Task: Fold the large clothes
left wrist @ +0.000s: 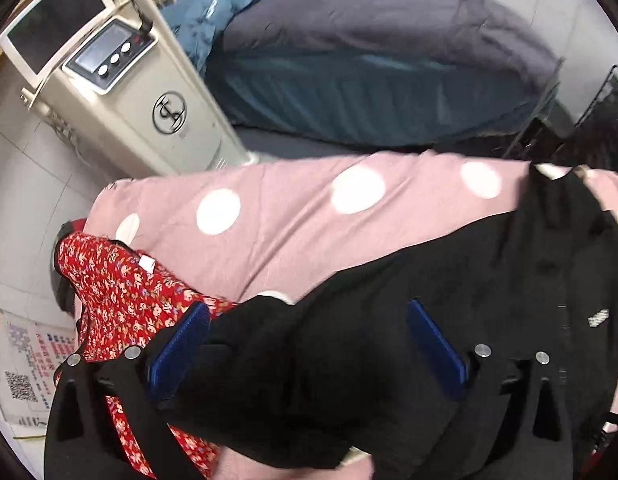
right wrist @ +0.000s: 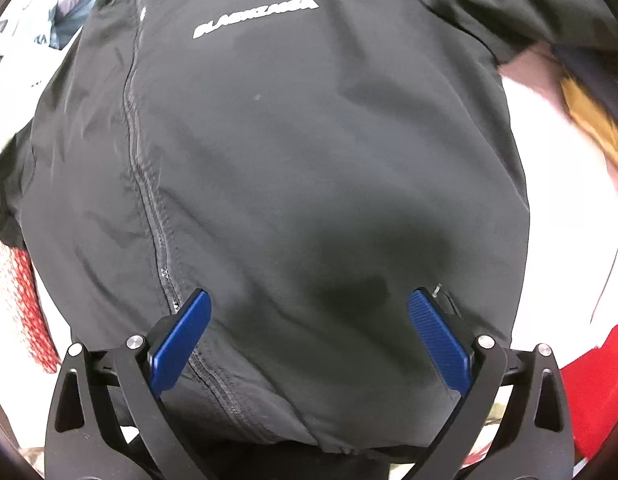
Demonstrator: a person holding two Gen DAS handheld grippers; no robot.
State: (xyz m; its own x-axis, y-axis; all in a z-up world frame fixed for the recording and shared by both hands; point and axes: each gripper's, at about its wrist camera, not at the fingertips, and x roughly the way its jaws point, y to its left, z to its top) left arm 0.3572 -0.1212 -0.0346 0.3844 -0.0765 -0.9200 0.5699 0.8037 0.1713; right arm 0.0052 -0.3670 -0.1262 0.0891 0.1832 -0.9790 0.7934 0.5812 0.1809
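We see black jacket [right wrist: 293, 168] spread front-up, zipper [right wrist: 149, 200] closed, over pink dotted sheet [left wrist: 293, 216]. Left gripper [left wrist: 309, 344] and right gripper [right wrist: 309, 336] both spread wide, holding nothing, above jacket hem, likely lining up fold. Red floral garment [left wrist: 121, 296] left of jacket.

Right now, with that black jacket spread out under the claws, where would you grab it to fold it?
Grab the black jacket by its bottom hem, nearest the right claw, coming in low from that near edge. The front lies flat and smooth, so there is little to pinch; the hem gives a free edge.
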